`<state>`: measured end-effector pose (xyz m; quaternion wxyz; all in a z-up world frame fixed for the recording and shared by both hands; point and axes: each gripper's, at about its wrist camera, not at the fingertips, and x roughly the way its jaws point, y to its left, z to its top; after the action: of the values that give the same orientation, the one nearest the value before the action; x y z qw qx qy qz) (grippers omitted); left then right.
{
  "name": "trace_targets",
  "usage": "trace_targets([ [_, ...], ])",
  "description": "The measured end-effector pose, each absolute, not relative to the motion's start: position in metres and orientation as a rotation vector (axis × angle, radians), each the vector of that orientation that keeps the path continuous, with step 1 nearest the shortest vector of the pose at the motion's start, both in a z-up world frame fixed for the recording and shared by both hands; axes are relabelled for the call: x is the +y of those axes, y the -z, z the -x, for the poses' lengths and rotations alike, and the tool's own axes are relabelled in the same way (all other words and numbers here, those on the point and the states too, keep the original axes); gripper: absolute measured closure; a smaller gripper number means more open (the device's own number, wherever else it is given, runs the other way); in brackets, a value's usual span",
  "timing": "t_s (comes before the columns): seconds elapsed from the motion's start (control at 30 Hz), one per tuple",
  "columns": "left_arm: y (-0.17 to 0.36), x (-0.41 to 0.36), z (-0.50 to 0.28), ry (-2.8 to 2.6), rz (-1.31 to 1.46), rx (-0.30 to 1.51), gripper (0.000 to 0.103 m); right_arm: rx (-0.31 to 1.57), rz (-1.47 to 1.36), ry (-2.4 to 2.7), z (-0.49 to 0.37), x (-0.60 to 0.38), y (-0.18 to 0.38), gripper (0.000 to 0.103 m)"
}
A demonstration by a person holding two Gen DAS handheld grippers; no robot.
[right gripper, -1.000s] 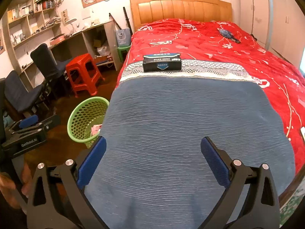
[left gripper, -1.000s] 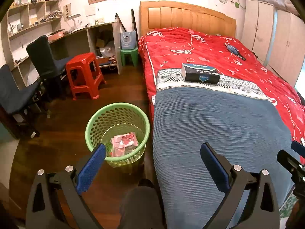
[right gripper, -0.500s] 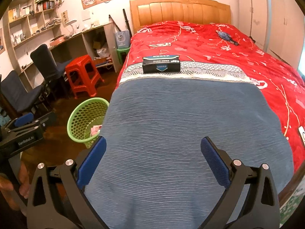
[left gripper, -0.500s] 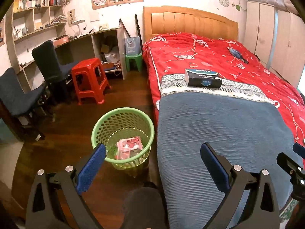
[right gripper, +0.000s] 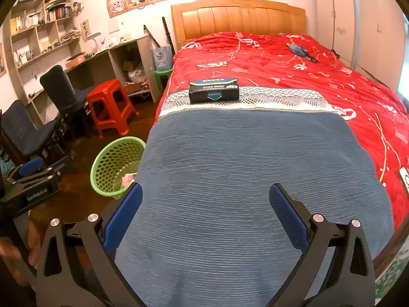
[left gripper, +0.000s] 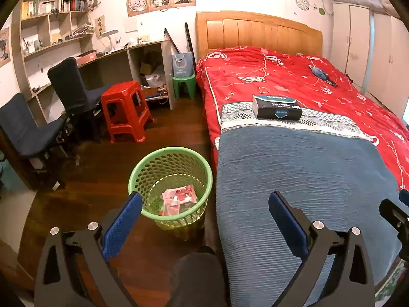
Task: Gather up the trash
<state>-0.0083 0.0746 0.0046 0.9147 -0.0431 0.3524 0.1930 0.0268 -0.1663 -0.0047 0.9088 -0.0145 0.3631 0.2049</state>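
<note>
- Blue blanket (right gripper: 242,179) covers the bed under the right claw (right gripper: 204,209), spread wide, empty.
- Left claw (left gripper: 204,220), also apart, hangs over the green bin (left gripper: 170,186) holding a pink wrapper (left gripper: 179,199).
- Dark box (right gripper: 214,90) sits ahead, on the bed.

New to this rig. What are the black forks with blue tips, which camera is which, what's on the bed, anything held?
No robot arm: a person carries two handheld grippers, each with a fisheye camera looking along its fingers. The left gripper view faces the green basket on the floor, with pink packaging inside. The right gripper view looks over the bed's blue blanket. A dark box lies on the blanket's patterned band, and a small blue object lies on the red cover. Both grippers are open and empty.
</note>
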Motion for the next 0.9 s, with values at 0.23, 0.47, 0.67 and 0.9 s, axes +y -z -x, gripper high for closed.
trace_targets([
  [0.23, -0.006, 0.0739, 0.009, -0.401, 0.09, 0.723, 0.007, 0.747, 0.029, -0.424, -0.0256, -0.1662, 0.0042, 0.005],
  [0.47, -0.0059, 0.074, 0.0092, -0.402, 0.091, 0.723, 0.007, 0.743, 0.028, -0.425, -0.0251, -0.1663, 0.004, 0.005],
  [0.67, -0.0066, 0.0724, 0.0098, -0.406, 0.092, 0.721, 0.007, 0.745, 0.026, -0.426, -0.0249, -0.1656, 0.0036, 0.005],
  [0.9, -0.0064, 0.0716, 0.0105, -0.408, 0.093, 0.722, 0.007, 0.744, 0.025, -0.425, -0.0246, -0.1661, 0.0035, 0.005],
])
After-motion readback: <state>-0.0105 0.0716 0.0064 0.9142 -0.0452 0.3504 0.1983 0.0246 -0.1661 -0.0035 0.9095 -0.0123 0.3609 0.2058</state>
